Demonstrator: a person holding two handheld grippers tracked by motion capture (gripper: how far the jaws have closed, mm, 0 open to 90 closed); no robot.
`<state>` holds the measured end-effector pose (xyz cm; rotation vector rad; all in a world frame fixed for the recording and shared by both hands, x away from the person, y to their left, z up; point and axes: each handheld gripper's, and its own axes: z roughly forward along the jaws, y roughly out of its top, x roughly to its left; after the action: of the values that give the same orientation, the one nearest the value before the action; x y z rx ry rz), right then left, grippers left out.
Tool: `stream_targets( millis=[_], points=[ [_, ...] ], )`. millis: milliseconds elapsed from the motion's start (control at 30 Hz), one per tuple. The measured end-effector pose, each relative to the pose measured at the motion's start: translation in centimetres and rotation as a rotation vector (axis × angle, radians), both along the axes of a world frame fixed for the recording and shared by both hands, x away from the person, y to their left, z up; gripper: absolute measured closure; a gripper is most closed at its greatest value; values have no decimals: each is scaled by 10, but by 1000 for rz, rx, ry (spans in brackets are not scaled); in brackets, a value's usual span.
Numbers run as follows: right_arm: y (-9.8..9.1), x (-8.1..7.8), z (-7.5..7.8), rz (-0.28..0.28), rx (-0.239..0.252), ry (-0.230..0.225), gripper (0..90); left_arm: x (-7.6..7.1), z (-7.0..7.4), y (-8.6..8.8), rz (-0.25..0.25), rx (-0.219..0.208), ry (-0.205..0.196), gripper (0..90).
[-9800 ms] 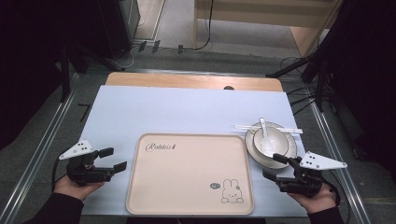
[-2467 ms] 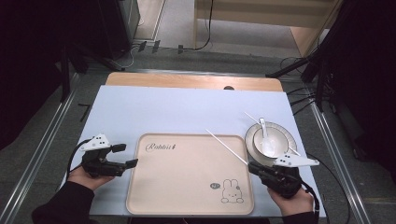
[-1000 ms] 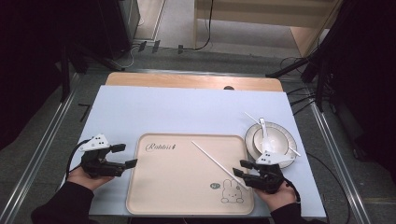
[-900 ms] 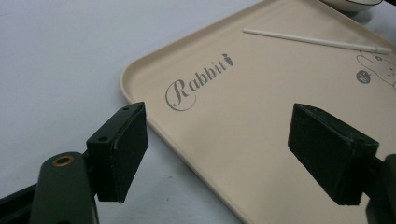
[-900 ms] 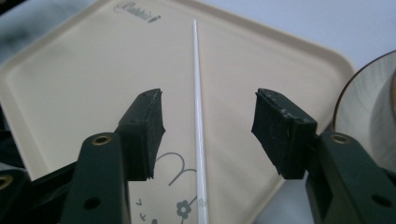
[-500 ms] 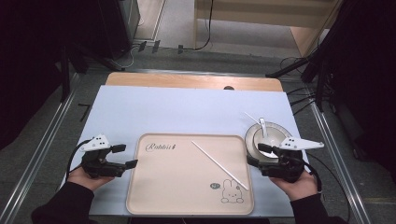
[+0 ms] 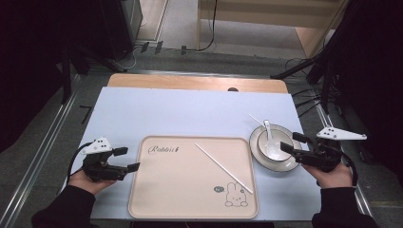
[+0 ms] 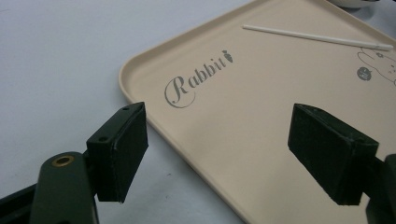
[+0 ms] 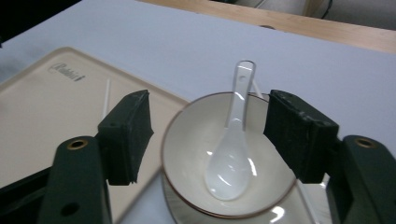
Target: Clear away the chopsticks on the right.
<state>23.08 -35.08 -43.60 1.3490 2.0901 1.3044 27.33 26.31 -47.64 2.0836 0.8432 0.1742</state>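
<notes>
Table (image 7: 190, 111) has a pale blue-white top with a bare wood strip along the far edge. Beige tray (image 7: 190, 178) sits at the near centre, "Rabbit" lettering (image 8: 198, 77) at its far-left corner and a rabbit drawing (image 7: 233, 194) at its near-right corner. Right of the tray, just beside its edge: a plate (image 7: 259, 142) with a brown-rimmed bowl (image 7: 280, 140) stacked on it. White ceramic spoon (image 9: 231, 158) lies in the bowl, scoop down in the well, handle leaning over the far rim. One white chopstick (image 7: 223, 162) lies flat on the tray, diagonal from centre-far toward the rabbit, nothing touching it. A second chopstick (image 7: 255, 119) pokes out past the bowl's far-left rim onto the table; can't tell what it rests on underneath. Left gripper (image 7: 128, 159) is held low at the tray's left edge, jaws wide apart and empty; in the left gripper view one jaw is over the table, the other over the tray, with the rim running between them. Right gripper (image 7: 291, 142) sits at the bowl's right side, jaws apart, nothing between the pads; in the right gripper view they frame the bowl and spoon from the near side, not touching either.
</notes>
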Motion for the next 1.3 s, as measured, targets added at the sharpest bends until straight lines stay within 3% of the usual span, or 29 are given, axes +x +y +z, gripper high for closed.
stream_targets(
  millis=[400,567,633,767,1100,1300],
  points=[
    [-48,10,-21,-105,-16,17,373,0,0,0,0,1,1,205],
    [-57,12,-33,-123,-63,23,402,0,0,0,-1,1,-1,204],
    [-59,13,-38,-120,-73,21,440,0,0,0,-1,0,-1,204],
    [-66,16,-52,-115,-35,45,549,0,0,0,-1,-3,-2,204],
    [-62,28,-76,-76,-96,116,679,0,0,0,-4,0,-1,204],
    [-59,33,-83,-48,-102,155,744,0,0,0,-1,-5,-1,205]
  ],
)
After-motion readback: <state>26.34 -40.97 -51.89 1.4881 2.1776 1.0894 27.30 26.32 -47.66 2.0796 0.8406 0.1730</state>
